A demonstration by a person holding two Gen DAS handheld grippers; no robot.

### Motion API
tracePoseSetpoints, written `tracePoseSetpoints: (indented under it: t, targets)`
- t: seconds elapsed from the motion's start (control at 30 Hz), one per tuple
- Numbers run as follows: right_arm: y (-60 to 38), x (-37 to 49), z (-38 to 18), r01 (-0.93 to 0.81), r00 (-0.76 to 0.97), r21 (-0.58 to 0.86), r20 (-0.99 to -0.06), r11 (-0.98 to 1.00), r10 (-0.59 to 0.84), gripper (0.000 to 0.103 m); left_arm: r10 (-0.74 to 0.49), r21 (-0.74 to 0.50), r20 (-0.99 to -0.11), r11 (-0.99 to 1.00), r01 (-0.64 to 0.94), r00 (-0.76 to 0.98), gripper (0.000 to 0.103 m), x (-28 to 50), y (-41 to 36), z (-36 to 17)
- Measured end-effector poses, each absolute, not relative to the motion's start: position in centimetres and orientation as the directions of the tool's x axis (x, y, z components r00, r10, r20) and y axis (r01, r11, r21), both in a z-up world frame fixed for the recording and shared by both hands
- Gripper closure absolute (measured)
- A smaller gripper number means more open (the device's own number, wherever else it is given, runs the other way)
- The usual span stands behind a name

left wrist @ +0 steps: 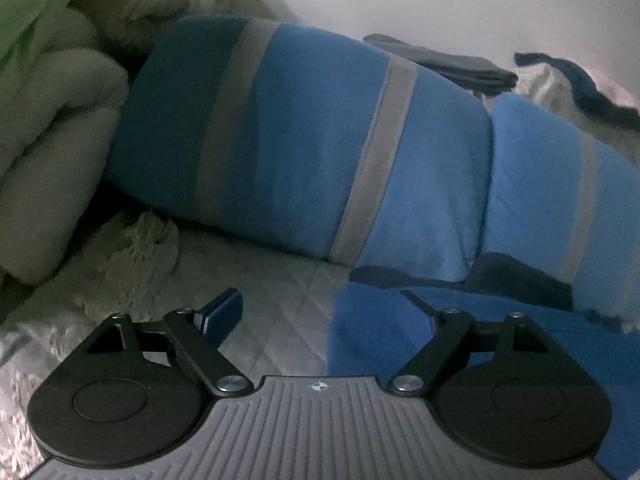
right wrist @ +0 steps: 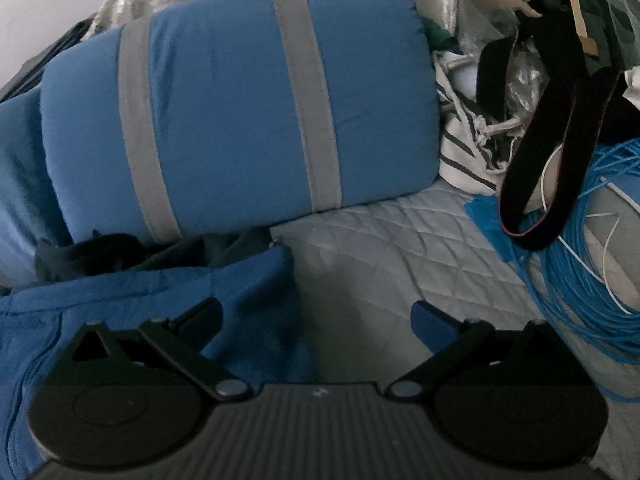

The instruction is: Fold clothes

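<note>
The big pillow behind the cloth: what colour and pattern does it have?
The pillow is blue with two grey stripes across it, clearest in the right wrist view.

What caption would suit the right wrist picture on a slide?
Open right gripper above a quilted bed, blue garment at its left, striped blue pillow behind, blue cable coil beside.

blue pillows [right wrist: 224, 104], cable coil [right wrist: 592, 264], black strap [right wrist: 556, 152]

black claws [left wrist: 320, 308], blue pads [left wrist: 222, 314]
</note>
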State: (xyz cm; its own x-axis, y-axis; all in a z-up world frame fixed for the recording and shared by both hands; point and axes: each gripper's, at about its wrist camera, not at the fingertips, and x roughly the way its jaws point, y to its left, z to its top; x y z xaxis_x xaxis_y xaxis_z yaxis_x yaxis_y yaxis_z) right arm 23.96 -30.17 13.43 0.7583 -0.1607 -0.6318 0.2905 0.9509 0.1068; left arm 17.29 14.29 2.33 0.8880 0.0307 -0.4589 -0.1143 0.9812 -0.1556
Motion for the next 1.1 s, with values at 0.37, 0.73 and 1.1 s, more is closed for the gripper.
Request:
tracePoseSetpoints:
  t: [0.37, 0.73, 1.1]
  targets:
    - [-29.3, 20.7, 12.9, 0.329, 0.722, 0.148, -0.676, 0.933, -0.147, 0.000, -0.036, -0.284, -0.507, 0.950, -0.127, 0.861, 0.019, 13.5, 15.6, 0.9]
    - [-29.6, 13.8, 9.0, 0.376, 0.641, 0.437, -0.759, 0.817, 0.111, 0.000, -0.512, -0.798, -0.558, 0.546, -0.253, 0.654, 0.019, 10.1, 18.2, -5.8]
    - [-31.9, 11.8, 3.2, 0.477, 0.738, 0.809, -0.581, 0.344, 0.343, 0.000, -0.510, -0.879, -0.473, 0.323, -0.350, 0.718, 0.019, 9.7, 17.7, -10.4]
